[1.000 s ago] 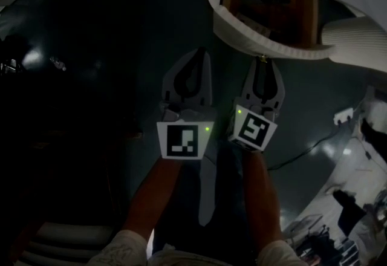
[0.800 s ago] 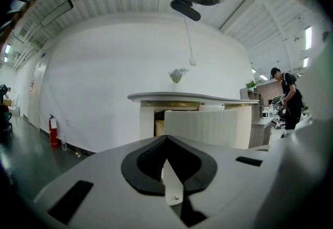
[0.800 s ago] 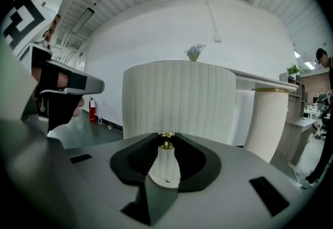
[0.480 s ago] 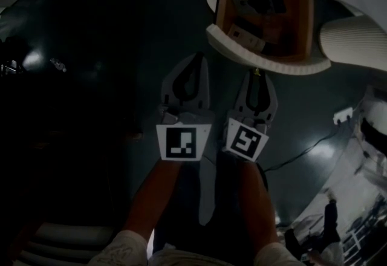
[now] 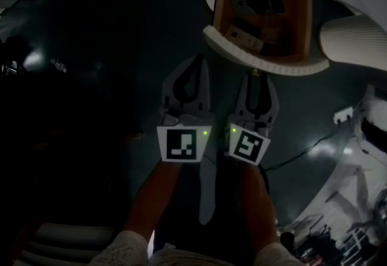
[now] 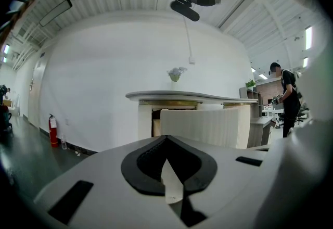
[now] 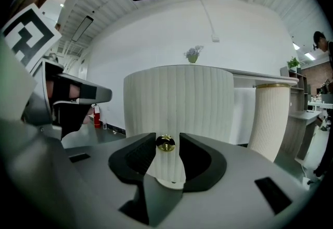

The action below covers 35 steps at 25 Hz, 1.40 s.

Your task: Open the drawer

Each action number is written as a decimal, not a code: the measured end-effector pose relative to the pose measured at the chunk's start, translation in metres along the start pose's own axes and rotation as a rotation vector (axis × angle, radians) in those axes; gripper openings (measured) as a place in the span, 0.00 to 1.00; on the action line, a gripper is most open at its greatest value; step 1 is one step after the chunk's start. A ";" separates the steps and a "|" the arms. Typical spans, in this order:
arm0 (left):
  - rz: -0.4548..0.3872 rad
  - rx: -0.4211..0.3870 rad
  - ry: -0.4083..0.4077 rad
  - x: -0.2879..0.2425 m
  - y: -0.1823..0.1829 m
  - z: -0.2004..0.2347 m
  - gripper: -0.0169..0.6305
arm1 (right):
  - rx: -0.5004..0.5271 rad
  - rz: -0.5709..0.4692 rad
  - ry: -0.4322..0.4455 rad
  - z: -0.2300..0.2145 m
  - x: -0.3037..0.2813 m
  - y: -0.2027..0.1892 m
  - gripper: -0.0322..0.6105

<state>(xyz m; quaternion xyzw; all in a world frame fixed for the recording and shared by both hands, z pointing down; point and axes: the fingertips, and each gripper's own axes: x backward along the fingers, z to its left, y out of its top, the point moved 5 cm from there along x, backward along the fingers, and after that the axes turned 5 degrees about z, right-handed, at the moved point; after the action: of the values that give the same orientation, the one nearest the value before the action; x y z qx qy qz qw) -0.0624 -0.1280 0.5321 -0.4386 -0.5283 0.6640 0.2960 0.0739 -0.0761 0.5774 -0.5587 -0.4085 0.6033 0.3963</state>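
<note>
Plainly the drawer (image 5: 266, 60) stands pulled out at the top right of the head view, drawn clear of a white cabinet (image 6: 144, 121) with a curved top slab. Its front (image 7: 179, 98) is a bowed white panel with upright ribs. Its inside is warm brown wood, and in the dim light it seems to hold some papers and a dark flat item. A small gold knob (image 7: 166, 143) sits at the middle of the front.

The right gripper (image 5: 256, 79) points at that front. Its jaws have just been opening and now stand wide, with the knob between their tips and a sliver of gap on either side, so the pads grip nothing. The left gripper (image 5: 198, 60) lies just beside it, apart from the drawer. Its jaw tips are together and nothing is between them.

Around them spreads a dark glossy floor (image 5: 109, 77). A white ribbed column (image 5: 357, 41) stands just beside the drawer on the right. In the left gripper view a person (image 6: 287, 98) stands well off at the right edge, and a red fire extinguisher (image 6: 53, 131) is against the far wall on the left. A thin cable (image 5: 302, 153) trails over the floor to the right of the right gripper, near a white plug block (image 5: 343, 116). A small spray of flowers (image 7: 193, 54) stands on the cabinet top.
</note>
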 end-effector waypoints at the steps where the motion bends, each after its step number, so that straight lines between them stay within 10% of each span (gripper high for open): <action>1: -0.001 0.002 0.000 0.000 0.001 -0.001 0.03 | -0.003 -0.007 0.002 -0.001 0.002 0.002 0.25; 11: -0.004 -0.001 0.002 0.011 0.029 -0.006 0.03 | 0.004 -0.066 0.005 -0.007 0.026 0.044 0.25; 21: -0.083 0.009 -0.001 0.035 0.115 -0.021 0.03 | 0.029 -0.143 0.019 -0.019 0.053 0.139 0.06; 35: -0.145 -0.019 -0.016 0.087 0.250 -0.039 0.03 | 0.075 -0.236 0.069 -0.025 0.111 0.277 0.06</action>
<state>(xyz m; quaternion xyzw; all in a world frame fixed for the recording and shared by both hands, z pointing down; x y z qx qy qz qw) -0.0479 -0.1033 0.2665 -0.3967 -0.5674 0.6391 0.3348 0.0864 -0.0684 0.2785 -0.5119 -0.4346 0.5476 0.4992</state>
